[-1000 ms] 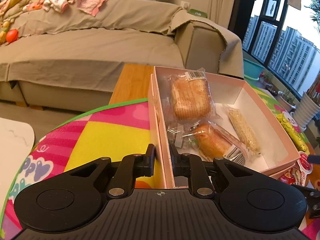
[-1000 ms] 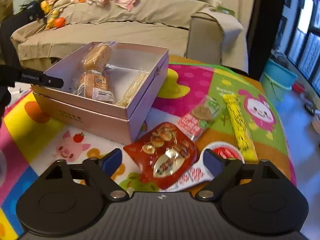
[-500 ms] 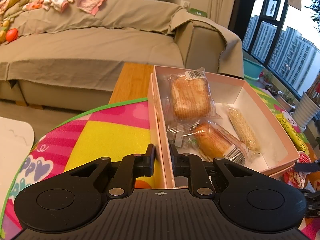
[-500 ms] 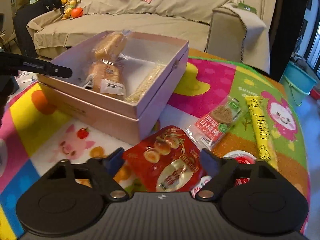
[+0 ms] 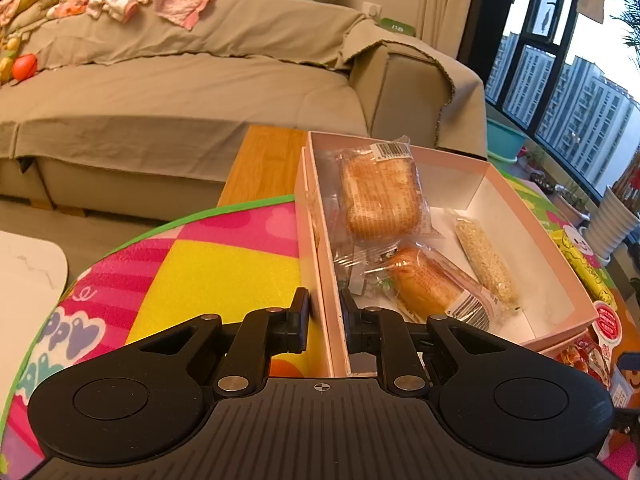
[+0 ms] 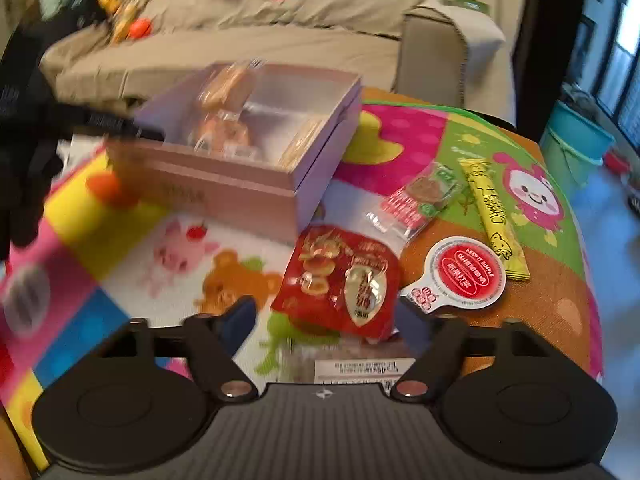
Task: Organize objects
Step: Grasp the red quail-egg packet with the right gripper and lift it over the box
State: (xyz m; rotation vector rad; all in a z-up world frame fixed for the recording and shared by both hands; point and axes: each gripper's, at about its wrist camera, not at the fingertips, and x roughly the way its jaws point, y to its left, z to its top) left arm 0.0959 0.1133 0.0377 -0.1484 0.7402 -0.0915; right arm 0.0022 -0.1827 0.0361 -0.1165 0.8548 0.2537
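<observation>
My left gripper (image 5: 325, 320) is shut on the near left wall of the open pink box (image 5: 520, 216), one finger outside and one inside. Inside the box lie two wrapped breads (image 5: 380, 196) (image 5: 424, 288) and a rice bar (image 5: 484, 268). In the blurred right wrist view, my right gripper (image 6: 326, 322) hovers low over the mat and its jaws are opening. The red snack packet (image 6: 344, 276) lies between and just ahead of the fingertips, untouched by the pads. Beside it lie a biscuit packet (image 6: 416, 200), a yellow stick pack (image 6: 494, 216) and a round red-lidded cup (image 6: 466, 272).
The box (image 6: 240, 184) stands on a colourful play mat (image 5: 208, 272) spread over a wooden table (image 5: 264, 164). A beige sofa (image 5: 180, 92) runs behind it. A teal bucket (image 6: 576, 148) sits on the floor to the right, and a white tabletop (image 5: 28, 272) shows at far left.
The right gripper has drawn back from the red packet and its view has blurred; its jaws closed in, then widened again. The left gripper and the box have not moved.
</observation>
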